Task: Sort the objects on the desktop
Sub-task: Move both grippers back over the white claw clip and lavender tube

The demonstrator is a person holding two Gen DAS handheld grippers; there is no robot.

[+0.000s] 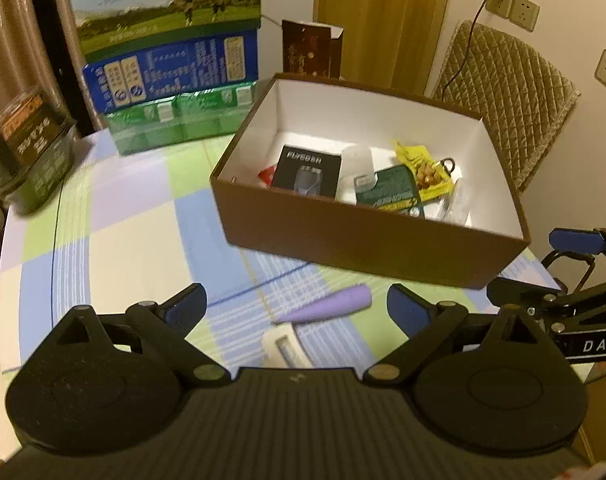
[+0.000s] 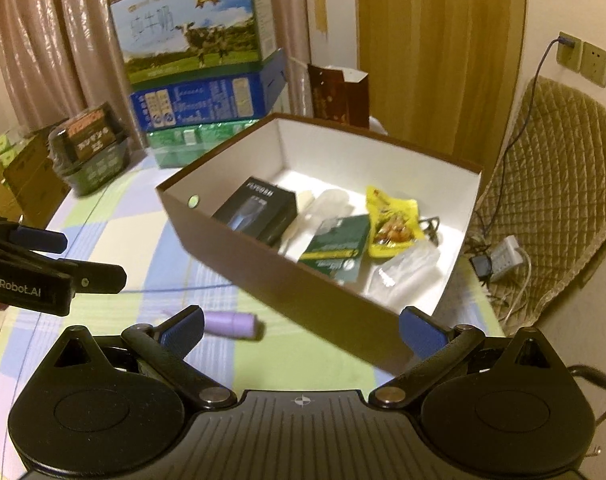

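A brown box (image 1: 367, 244) (image 2: 263, 260) with a white inside stands on the checked tablecloth and holds a black carton (image 1: 307, 172) (image 2: 259, 210), a green packet (image 1: 391, 190) (image 2: 339, 246), a yellow snack bag (image 1: 423, 170) (image 2: 391, 220) and clear plastic items. A purple tube (image 1: 331, 306) (image 2: 231, 323) lies on the cloth in front of the box. Beside it lies a white clip-like object (image 1: 283, 346). My left gripper (image 1: 297, 308) hovers open above the tube and clip. My right gripper (image 2: 301, 326) is open over the box's near corner, with the tube by its left finger.
Stacked milk cartons (image 1: 171, 52) (image 2: 199, 68) stand at the back of the table. A dark jar pack (image 1: 27, 148) (image 2: 89, 148) sits at the left edge. A padded chair (image 1: 507, 96) (image 2: 559, 184) and a power strip (image 2: 503, 258) lie beyond the right edge.
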